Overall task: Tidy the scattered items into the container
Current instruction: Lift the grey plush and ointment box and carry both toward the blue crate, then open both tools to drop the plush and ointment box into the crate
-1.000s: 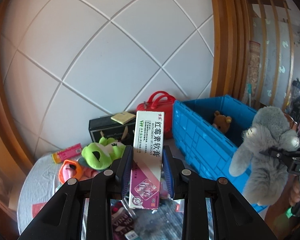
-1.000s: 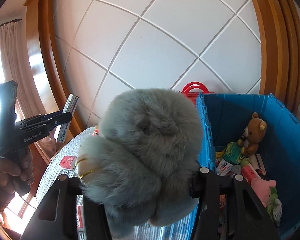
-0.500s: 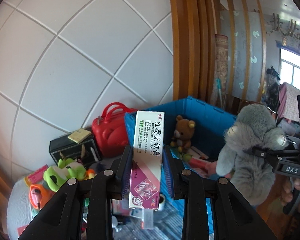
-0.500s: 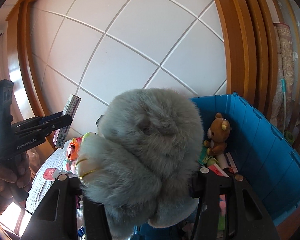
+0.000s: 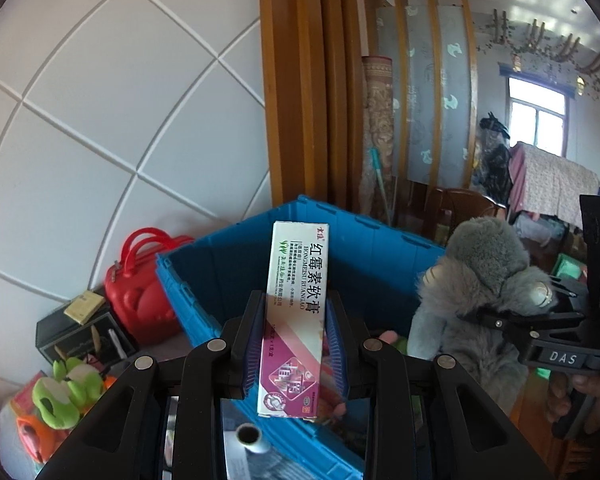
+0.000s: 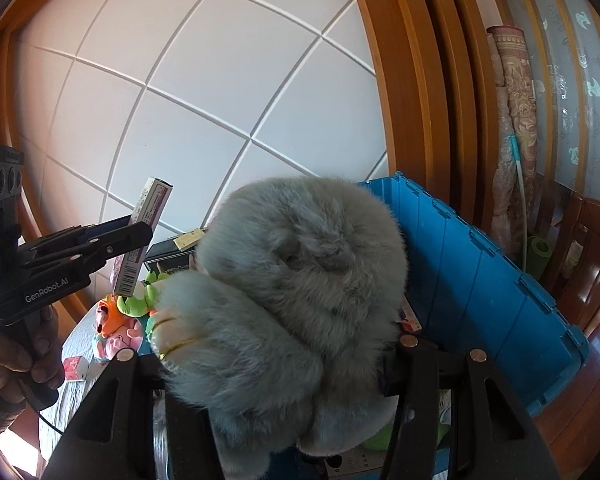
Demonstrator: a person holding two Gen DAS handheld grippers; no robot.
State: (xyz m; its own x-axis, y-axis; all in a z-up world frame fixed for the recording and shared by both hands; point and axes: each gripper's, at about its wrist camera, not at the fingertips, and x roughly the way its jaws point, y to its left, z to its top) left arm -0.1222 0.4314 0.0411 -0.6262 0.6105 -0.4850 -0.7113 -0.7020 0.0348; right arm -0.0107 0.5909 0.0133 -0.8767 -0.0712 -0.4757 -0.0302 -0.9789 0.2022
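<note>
My left gripper (image 5: 294,340) is shut on an upright white-and-purple ointment box (image 5: 296,312), held over the near wall of the blue crate (image 5: 380,248). The same box (image 6: 148,224) and left gripper (image 6: 134,238) show at the left of the right wrist view. My right gripper (image 6: 276,354) is shut on a grey plush animal (image 6: 300,276) that fills its view and hides most of the crate (image 6: 480,276). In the left wrist view that plush (image 5: 480,300) hangs at the crate's right side in the right gripper (image 5: 484,316).
On the table left of the crate stand a red toy case (image 5: 140,292), a black box (image 5: 80,332), a green frog plush (image 5: 68,388) and an orange toy (image 6: 108,314). A small red-and-white packet (image 6: 74,366) lies nearer. Wooden pillars and a white tiled wall rise behind.
Both grippers have swung right with their loads, from over the table toward the blue crate. The crate now sits straight ahead of the left gripper; the table toys have slid to the left edge.
</note>
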